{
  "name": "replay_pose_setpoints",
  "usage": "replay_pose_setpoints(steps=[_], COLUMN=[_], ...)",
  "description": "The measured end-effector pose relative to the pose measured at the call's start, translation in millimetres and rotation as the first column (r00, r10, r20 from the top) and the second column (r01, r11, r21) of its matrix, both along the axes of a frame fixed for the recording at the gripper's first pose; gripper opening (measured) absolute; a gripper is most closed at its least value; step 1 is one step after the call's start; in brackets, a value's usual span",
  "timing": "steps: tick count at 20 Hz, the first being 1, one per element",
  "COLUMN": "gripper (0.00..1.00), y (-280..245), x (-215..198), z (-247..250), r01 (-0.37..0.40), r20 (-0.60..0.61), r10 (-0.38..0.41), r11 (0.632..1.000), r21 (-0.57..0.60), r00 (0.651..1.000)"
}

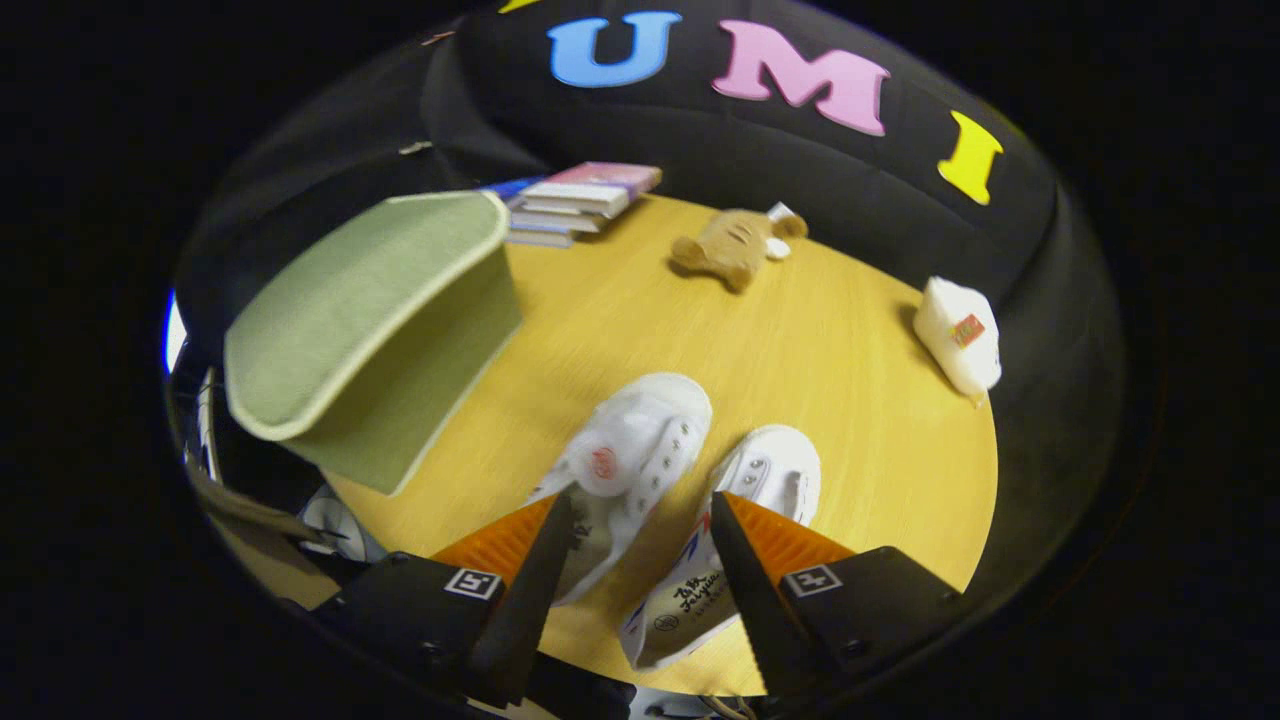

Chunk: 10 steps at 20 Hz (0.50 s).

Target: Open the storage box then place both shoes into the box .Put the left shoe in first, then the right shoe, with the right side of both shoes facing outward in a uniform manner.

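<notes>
Just ahead of the fingertips, two white shoes lie side by side on the wooden table (800, 330). The gripper (640, 505) is spread wide and holds nothing; its fingers hang above the pair, one shoe (640, 440) under the left finger, the other shoe (770, 475) under the right finger. Beyond the left finger, well apart from the shoes, sits the green storage box (370, 330); its flap appears raised, so the opening step is judged done, though the interior cannot be seen. No shoe is in the box. Remaining: load the left shoe, then the right. Beyond the shoes lie books (585, 195), a plush toy (735, 245) and a white pouch (960, 335).
</notes>
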<state>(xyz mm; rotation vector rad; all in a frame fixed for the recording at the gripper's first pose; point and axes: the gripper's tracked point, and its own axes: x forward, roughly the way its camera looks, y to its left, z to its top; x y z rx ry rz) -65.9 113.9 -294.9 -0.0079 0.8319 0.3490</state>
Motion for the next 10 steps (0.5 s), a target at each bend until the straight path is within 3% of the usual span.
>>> replay_pose_setpoints(steps=[1, 3, 7, 10], gripper=[0.87, 0.85, 0.86, 0.86], y=[36.7, 94.0, 142.5, 156.7], x=[-4.9, -15.1, 10.9, 21.4], z=[15.9, 38.7, 47.0, 34.2], r01=[-0.076, -0.135, -0.030, 0.048], r20=[-0.006, -0.064, -0.185, -0.268], r10=[0.078, 0.182, 0.243, 0.299], r11=[0.985, 0.885, 0.677, 0.580], r21=[0.158, 0.445, 0.736, 0.813], r00=[0.997, 0.981, 0.952, 0.916])
